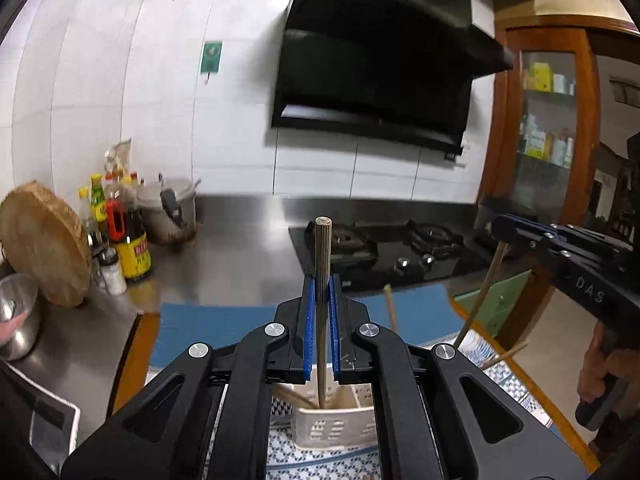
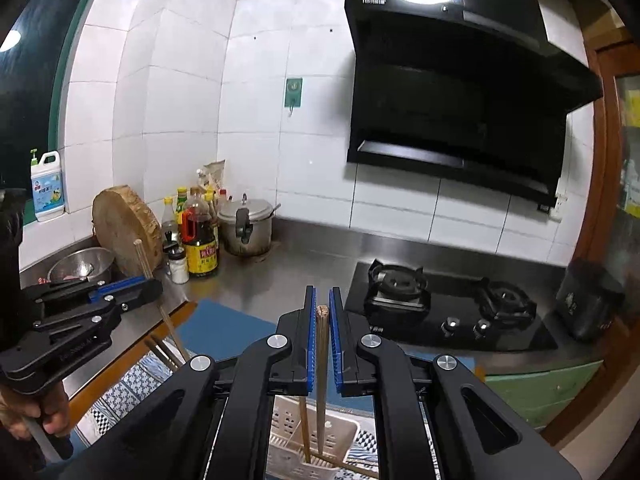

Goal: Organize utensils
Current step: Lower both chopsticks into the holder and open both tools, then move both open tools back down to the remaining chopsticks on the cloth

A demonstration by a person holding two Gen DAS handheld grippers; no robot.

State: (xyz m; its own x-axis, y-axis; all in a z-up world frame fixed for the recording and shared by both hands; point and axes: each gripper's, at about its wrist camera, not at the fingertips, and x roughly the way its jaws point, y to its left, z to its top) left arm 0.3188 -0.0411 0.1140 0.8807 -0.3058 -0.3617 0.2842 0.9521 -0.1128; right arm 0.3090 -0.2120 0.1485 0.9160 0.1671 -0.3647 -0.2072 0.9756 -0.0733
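My left gripper [image 1: 322, 288] is shut on a wooden chopstick [image 1: 322, 264] that stands upright, its lower end inside a white perforated utensil holder [image 1: 334, 428]. My right gripper [image 2: 322, 304] is shut on another wooden chopstick [image 2: 322, 356], whose tip also reaches down into the same white holder [image 2: 312, 440]. Another chopstick [image 2: 305, 428] leans in the holder beside it. In the left wrist view the right gripper [image 1: 504, 226] shows at the right with its chopstick [image 1: 480, 300] slanting down. In the right wrist view the left gripper [image 2: 140, 284] appears at the left.
A blue mat [image 1: 224, 328] and a patterned cloth [image 2: 132, 380] lie under the holder. Loose chopsticks [image 2: 164, 350] rest near it. On the steel counter [image 1: 240, 256] stand sauce bottles [image 2: 200, 240], a round wooden board [image 2: 124, 228], a pressure cooker [image 2: 246, 228] and a gas hob [image 2: 444, 308].
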